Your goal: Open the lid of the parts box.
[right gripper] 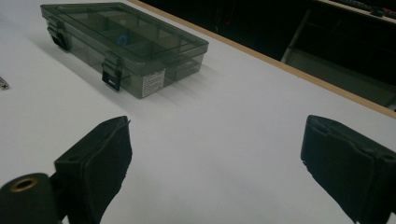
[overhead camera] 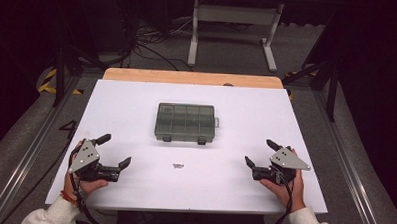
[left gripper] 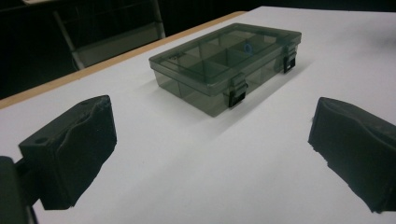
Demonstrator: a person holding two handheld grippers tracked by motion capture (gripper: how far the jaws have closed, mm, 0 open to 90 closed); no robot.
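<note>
Closed smoky plastic box (overhead camera: 185,122) near the middle of the white table (overhead camera: 137,100), two dark latches on its near wall. Left gripper (overhead camera: 116,150) at about 8 o'clock from the box, well apart from it, jaws spread wide with nothing between them. Right gripper (overhead camera: 259,152) at about 4 o'clock from the box, also well apart, jaws likewise spread and holding nothing. Small dark scrap with print (overhead camera: 177,166) at 6 o'clock from the box, between the two grippers. From the left gripper view, box (left gripper: 227,66) seen at 12 o'clock past the wide jaws, inner dividers visible through the lid and a small blue thing (left gripper: 248,47) in one compartment, too small to make out from above. From the right gripper view, box (right gripper: 126,46) at 11 o'clock, a white label (right gripper: 153,83) on its end wall, blue thing (right gripper: 122,39) inside again.
</note>
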